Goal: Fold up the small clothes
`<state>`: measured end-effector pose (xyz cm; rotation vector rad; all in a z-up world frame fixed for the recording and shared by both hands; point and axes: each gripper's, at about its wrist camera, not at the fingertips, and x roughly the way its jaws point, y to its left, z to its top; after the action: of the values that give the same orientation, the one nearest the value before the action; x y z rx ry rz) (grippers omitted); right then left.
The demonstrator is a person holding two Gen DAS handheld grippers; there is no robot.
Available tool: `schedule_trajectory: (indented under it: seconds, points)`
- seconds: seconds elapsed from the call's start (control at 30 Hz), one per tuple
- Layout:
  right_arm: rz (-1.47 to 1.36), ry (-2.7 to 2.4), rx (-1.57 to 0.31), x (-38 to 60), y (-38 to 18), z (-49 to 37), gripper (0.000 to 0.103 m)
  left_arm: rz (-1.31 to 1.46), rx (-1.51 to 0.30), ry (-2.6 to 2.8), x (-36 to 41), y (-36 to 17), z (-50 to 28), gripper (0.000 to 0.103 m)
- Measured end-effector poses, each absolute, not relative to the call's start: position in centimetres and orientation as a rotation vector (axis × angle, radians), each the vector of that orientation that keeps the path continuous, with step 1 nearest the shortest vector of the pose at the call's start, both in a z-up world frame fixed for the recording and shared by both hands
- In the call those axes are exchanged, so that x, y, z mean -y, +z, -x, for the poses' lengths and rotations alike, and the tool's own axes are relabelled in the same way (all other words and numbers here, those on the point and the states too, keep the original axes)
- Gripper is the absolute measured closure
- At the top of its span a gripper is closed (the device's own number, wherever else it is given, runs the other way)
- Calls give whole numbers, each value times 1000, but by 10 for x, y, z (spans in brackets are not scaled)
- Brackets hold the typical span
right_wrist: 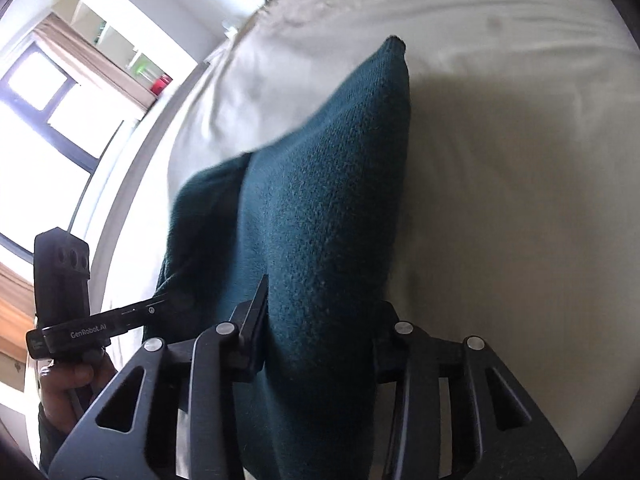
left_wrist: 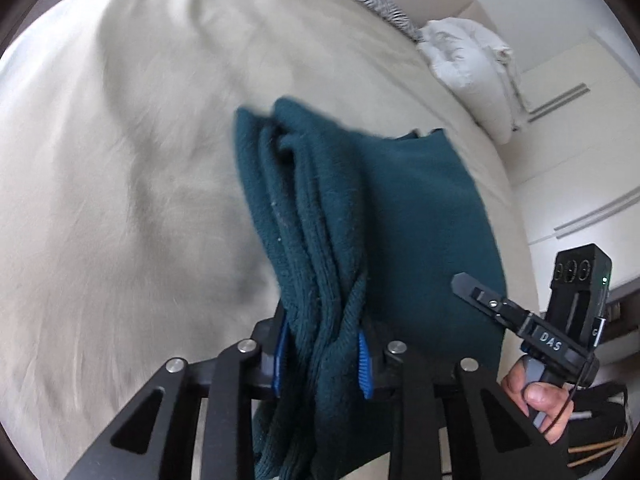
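A bed (left_wrist: 120, 160) under a cream sheet fills both views, with a white pillow (left_wrist: 468, 68) at its far edge. Above it hangs a dark teal knit garment (left_wrist: 400, 220), lifted off the sheet and stretched between the two claws. The left claw (left_wrist: 324, 364) is closed tight on a bunched, ribbed part of the cloth, its blue pads (left_wrist: 365, 364) pressing both sides. The right claw (right_wrist: 320, 344) is clamped on a smoother fold of the same garment.

Dark teal knit garment (left_wrist: 360, 216), bunched, hanging above bed.
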<state>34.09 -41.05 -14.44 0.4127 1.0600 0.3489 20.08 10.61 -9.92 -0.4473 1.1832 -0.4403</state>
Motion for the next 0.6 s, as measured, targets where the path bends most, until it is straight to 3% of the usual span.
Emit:
schedule_trajectory:
  seconds: [0.3,0.47,0.6]
  points:
    - [-415,434,-984,405,-83,-240,67,345,-1104,-527,-102,-42,-101,74]
    - [-413,453,-985,412,-82,-169,67,327,-1105,-550,-104,-50,-52,73]
    - [-443,433,-1042,417,-116,-131,67,319,-1178,-542,-99,-89,-40,72]
